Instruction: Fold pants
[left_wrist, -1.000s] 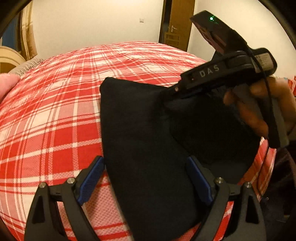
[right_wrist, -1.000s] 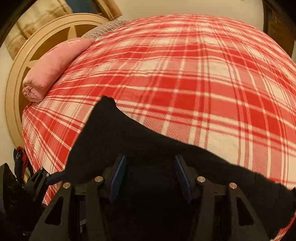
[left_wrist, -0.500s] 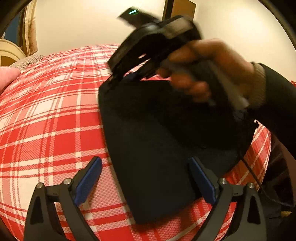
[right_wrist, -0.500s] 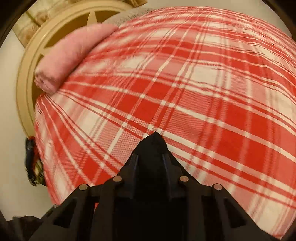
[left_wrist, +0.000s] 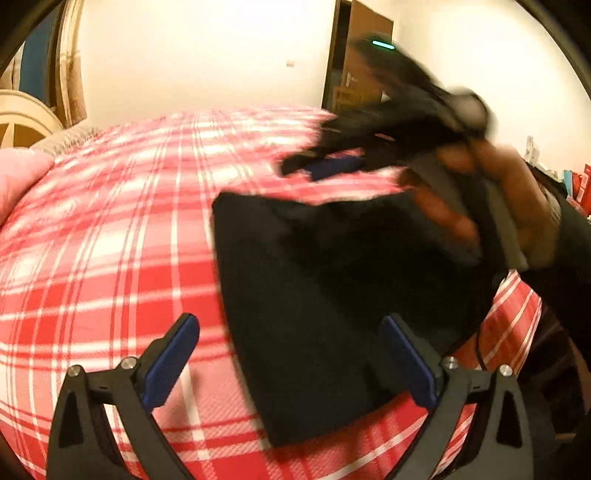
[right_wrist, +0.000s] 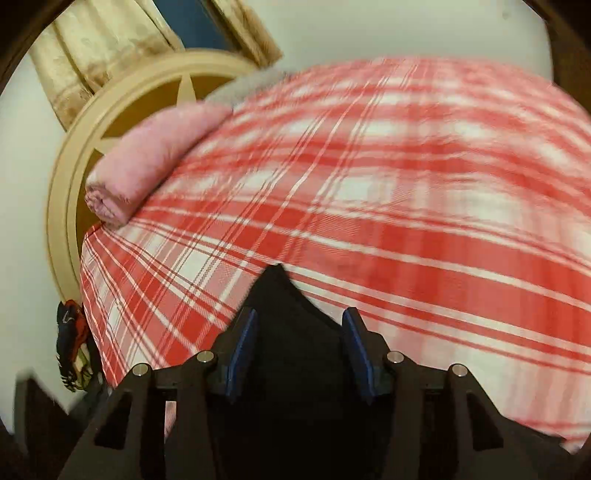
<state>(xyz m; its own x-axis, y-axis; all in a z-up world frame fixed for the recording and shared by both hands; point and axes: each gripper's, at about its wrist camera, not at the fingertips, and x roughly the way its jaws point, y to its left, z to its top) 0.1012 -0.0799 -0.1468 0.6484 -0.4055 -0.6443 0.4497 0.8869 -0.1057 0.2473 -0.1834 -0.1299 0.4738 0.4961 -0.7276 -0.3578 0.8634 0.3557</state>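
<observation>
Black pants (left_wrist: 332, 295) lie folded into a compact shape on the red plaid bedspread (left_wrist: 110, 240). My left gripper (left_wrist: 290, 356) is open low over their near edge, one finger on either side of the left fold. In the left wrist view my right gripper (left_wrist: 325, 164) is blurred, held by a hand (left_wrist: 498, 195) just above the pants' far edge. From its own camera the right gripper (right_wrist: 299, 334) is open. A black corner of the pants (right_wrist: 277, 291) pokes up between its blue pads (right_wrist: 242, 343), and neither pad pinches it.
A rolled pink blanket (right_wrist: 147, 162) lies at the head of the bed against a round cream headboard (right_wrist: 70, 177). A curtain (right_wrist: 92, 48) hangs behind it. A doorway (left_wrist: 354, 74) stands beyond the bed. The bed's right edge (left_wrist: 524, 325) is near the pants.
The right gripper carried a pinched corner of the pants across the fold, then opened and let it go. The left gripper stayed open near the front edge.
</observation>
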